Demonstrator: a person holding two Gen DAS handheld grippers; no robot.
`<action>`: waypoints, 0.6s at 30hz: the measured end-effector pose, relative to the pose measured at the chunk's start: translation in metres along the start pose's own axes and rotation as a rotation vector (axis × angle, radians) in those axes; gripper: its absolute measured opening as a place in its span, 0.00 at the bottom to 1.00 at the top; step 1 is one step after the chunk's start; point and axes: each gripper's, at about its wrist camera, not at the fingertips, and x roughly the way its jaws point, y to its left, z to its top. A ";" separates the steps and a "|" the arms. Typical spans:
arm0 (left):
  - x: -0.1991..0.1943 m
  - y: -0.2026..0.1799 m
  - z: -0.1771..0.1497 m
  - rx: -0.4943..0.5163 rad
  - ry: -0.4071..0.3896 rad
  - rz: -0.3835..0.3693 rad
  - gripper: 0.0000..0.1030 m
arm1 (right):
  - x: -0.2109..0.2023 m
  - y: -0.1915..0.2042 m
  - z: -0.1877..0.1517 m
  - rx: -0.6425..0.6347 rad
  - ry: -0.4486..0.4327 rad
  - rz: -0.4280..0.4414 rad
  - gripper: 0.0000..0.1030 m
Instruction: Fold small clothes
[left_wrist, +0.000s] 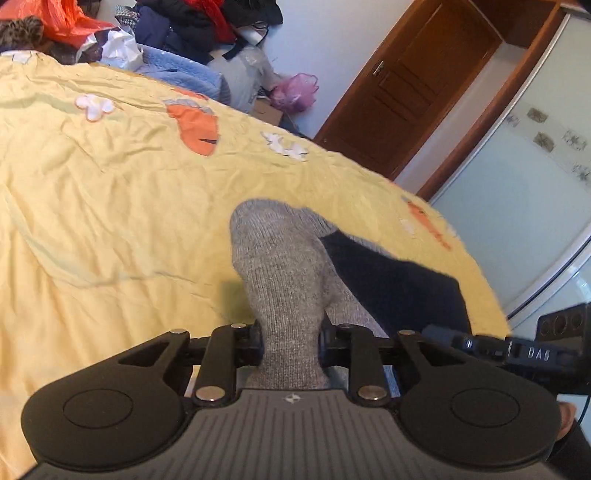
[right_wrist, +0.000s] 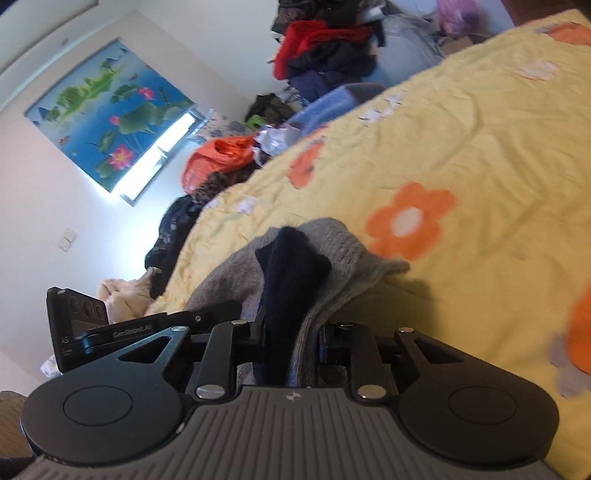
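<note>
A small grey knit garment with a dark navy part is held above the yellow flowered bedspread. My left gripper is shut on its grey fabric, which bunches between the jaws. In the right wrist view my right gripper is shut on the same garment, on a fold of the navy part and grey knit. The other gripper's body shows at the edge of each view, close by.
The bedspread has orange and white flowers. Piles of clothes and an orange bag lie beyond the bed's far edge. A wooden door and a wardrobe stand at the right. A lotus picture hangs on the wall.
</note>
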 end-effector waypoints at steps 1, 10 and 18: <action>0.004 0.007 -0.002 -0.002 0.014 0.030 0.25 | 0.009 -0.002 0.002 0.009 -0.005 -0.012 0.30; -0.050 0.040 -0.062 -0.090 -0.039 -0.056 0.72 | -0.006 -0.028 -0.033 0.092 0.024 -0.089 0.62; -0.082 0.012 -0.115 0.016 -0.062 -0.026 0.71 | -0.071 0.016 -0.070 -0.013 -0.054 -0.042 0.62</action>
